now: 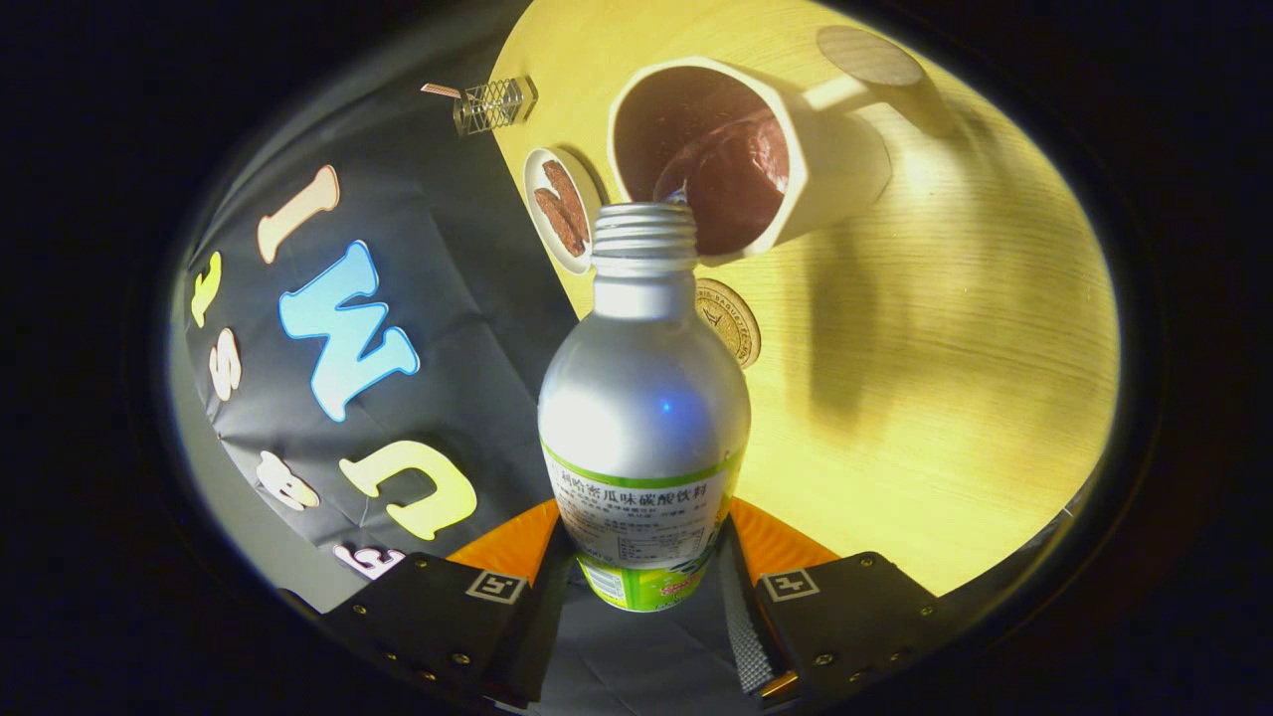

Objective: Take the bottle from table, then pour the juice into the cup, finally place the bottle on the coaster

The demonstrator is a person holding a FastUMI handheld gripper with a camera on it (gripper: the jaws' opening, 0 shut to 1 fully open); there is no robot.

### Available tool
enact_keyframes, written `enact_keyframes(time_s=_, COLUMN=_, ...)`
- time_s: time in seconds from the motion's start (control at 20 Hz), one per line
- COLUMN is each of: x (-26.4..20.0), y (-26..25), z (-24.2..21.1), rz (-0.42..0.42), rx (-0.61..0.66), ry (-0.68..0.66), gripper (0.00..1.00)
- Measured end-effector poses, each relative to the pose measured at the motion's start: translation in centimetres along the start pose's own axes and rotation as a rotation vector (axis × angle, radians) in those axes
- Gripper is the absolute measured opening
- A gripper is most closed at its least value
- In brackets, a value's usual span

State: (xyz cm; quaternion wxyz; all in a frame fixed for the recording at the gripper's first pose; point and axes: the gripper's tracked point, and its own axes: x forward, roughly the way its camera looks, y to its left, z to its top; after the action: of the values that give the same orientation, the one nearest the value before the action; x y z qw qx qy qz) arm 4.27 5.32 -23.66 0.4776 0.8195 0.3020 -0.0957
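The gripper [644, 582] was turned well over on its side, so the table [945, 398] stood nearly on edge in its view. Its jaws were pinching the bottle [644, 418] by the lower, labelled part, one finger on each side.

Furthest left, near the table's edge by the black cloth wall, lay one small clear block [494, 103] with a wire-like pattern inside; what it was could not be made out. Next came one small white dish [559, 211] holding brown pieces, partly covered by the bottle's neck.

The single silver bottle ran forward from between the fingers, tipped over, its threaded mouth open and set against the rim of the one white cup [786, 149]. A thin trickle showed at the mouth, though it was hard to see clearly. The cup held dark reddish-brown liquid. One round coaster [734, 320] lay on the table just behind the bottle's shoulder, below the cup, and only its right part showed.

The bottle's base was cut off between the fingers.
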Motion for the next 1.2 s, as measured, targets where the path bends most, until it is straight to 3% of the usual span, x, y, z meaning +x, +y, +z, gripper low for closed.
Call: enact_keyframes(time_s=1.2, x=-1.2, y=1.8, z=-0.8, rz=0.026, rx=0.15, ry=0.054, gripper=0.71)
